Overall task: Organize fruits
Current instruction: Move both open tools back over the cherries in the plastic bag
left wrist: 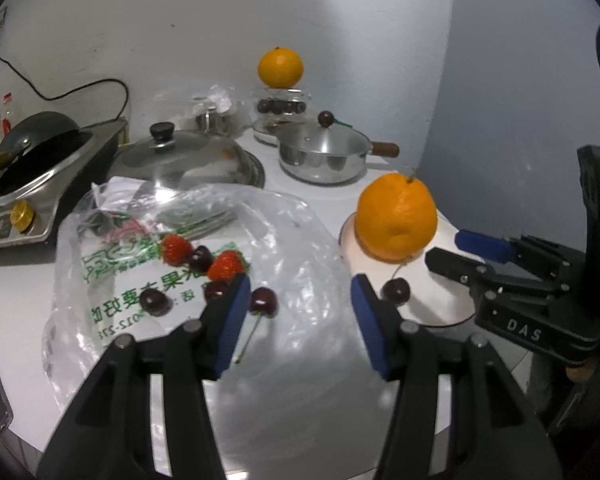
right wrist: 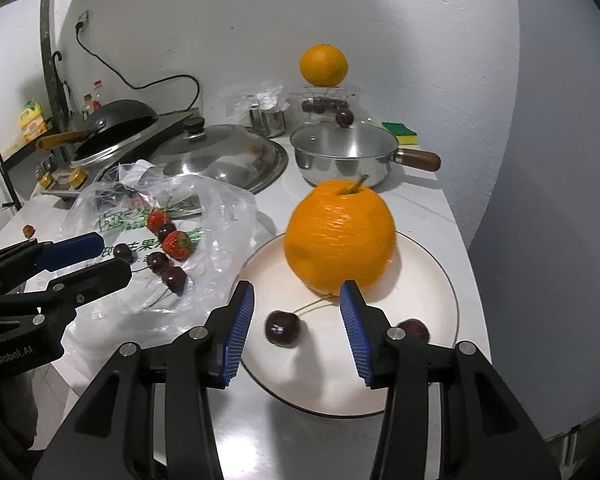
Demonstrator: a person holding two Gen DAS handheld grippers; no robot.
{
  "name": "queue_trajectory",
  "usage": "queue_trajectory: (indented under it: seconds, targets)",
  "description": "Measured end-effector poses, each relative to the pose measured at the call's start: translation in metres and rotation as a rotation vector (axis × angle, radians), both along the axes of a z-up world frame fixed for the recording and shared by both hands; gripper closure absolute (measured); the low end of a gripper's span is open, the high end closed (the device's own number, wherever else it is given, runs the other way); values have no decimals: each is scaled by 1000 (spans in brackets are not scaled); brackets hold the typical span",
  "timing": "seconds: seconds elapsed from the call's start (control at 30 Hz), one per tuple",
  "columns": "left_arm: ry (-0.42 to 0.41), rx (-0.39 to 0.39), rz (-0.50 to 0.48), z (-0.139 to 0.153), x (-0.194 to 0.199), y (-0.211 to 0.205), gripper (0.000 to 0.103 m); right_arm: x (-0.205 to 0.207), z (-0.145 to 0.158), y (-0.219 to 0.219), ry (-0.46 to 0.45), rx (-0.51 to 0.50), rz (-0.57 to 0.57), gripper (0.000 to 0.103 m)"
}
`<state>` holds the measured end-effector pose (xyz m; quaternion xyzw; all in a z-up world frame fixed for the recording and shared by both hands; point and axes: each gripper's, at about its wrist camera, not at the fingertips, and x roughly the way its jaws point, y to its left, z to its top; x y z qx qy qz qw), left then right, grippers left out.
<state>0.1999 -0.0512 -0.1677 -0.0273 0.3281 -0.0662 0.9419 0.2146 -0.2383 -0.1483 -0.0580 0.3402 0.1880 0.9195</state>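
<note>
Right wrist view is showing the right tongs [right wrist: 296, 332] hanging spread above a white plate [right wrist: 428, 368], with nothing pinched between their blue pads. On that plate a large orange [right wrist: 340, 236] is sitting near the far side, a dark cherry [right wrist: 282, 327] is lying just in front of it between the two pads, and a second cherry [right wrist: 414, 329] is peeking out beside the right pad.

Left of the plate, a clear plastic bag [right wrist: 220, 216] is lying flat on the desk [right wrist: 260, 440], carrying two strawberries [right wrist: 177, 245] and several cherries [right wrist: 175, 279] on top of it. The left tongs [left wrist: 296, 320] are hovering spread over the bag, empty, with one cherry [left wrist: 263, 301] just beside the left pad.

At the back of the desk, a second orange [left wrist: 280, 67] is resting on top of a glass jar [left wrist: 280, 106] of cherries, behind a steel pan [left wrist: 324, 158] with a wooden handle. A domed lid [left wrist: 188, 160] is lying nearby.
</note>
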Motion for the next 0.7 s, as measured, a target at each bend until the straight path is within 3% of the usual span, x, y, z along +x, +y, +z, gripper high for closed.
queue_trajectory:
  seconds: [0.07, 0.1, 0.13, 0.2, 0.7]
  targets:
    - [-2, -2, 7, 0, -2, 5, 48, -1, 1, 6, -1, -2, 7, 56]
    - [-4, -4, 14, 0, -4, 9, 45, -1, 1, 10, -2, -3, 12, 56]
    - [-5, -7, 22, 0, -6, 12, 36, -2, 1, 13, -2, -5, 15, 56]
    - [-14, -18, 36, 0, -9, 20, 32, -3, 2, 20, -2, -9, 24, 56]
    - [-24, -39, 94, -3, -25, 65, 31, -9, 0, 68, 2, -39, 79, 56]
